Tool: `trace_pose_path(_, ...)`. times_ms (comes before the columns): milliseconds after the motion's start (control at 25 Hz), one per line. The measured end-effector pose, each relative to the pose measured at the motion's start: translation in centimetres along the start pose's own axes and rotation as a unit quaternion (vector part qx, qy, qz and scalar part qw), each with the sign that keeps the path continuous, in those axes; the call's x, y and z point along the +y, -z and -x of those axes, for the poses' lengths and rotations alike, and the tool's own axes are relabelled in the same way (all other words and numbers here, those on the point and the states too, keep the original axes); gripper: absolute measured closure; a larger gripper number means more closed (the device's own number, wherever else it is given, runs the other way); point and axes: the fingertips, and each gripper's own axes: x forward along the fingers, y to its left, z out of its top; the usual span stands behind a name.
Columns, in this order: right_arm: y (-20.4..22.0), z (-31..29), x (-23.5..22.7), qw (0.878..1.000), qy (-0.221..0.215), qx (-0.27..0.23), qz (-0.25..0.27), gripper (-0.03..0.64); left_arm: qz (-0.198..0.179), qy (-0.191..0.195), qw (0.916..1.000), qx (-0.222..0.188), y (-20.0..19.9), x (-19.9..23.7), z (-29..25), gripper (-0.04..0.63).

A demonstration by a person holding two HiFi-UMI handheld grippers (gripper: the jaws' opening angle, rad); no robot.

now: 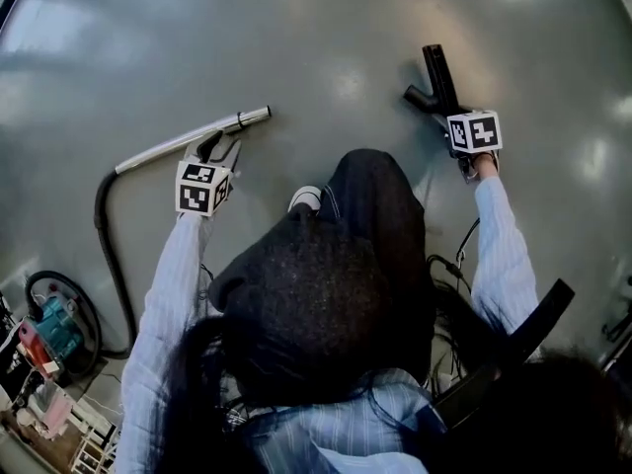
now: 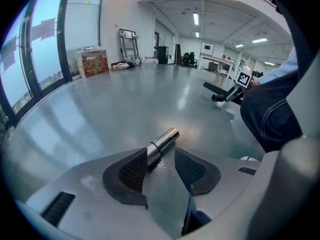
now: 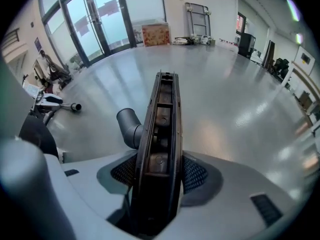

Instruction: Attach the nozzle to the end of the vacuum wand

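The silver vacuum wand point(image 1: 188, 141) lies on the grey floor, its free end point(image 2: 162, 143) pointing up and right. My left gripper point(image 1: 223, 147) straddles that end; in the left gripper view my left gripper point(image 2: 161, 166) is open, the wand resting against the left pad point(image 2: 131, 170) with a gap to the right pad. The black floor nozzle point(image 1: 437, 75) stands between the jaws of my right gripper point(image 1: 457, 117). In the right gripper view the nozzle point(image 3: 162, 114) runs straight ahead, its grey neck tube point(image 3: 129, 126) sticks out left, and both pads of my right gripper point(image 3: 159, 171) press on it.
A black hose point(image 1: 109, 255) curves from the wand's far end to a teal vacuum body point(image 1: 54, 329) at lower left. The person's dark-trousered knee point(image 1: 370, 196) and white shoe point(image 1: 306, 197) lie between the grippers. Cables point(image 1: 449, 265) trail at right. Boxes point(image 2: 92, 61) stand by distant windows.
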Motion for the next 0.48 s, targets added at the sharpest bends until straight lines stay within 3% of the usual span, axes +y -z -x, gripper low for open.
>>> trace_pose_path(120,-2.5,-0.5,2.9,0.999,-0.024,-0.019,0.018,0.377,-0.062,0.0,0.9976,0.031,0.2,2.1,-1.2,0.417)
trace_pose_path(240,-5.1,-1.1,6.7,0.997,-0.046,-0.029,0.053,0.377,-0.145,0.009,0.9865,0.077,1.6,4.2,-2.2,0.376)
trace_pose_path(360,-7.1,-0.7,8.5,0.992,-0.07,-0.026,0.102,0.377,-0.217,0.026,0.9673,0.128,1.7,3.9,-3.7,0.355)
trace_pose_path(480,-7.9,-0.2,8.3,0.985,-0.091,-0.025,0.141,0.377,-0.275,0.047,0.9415,0.19,1.6,1.9,-5.4,0.347)
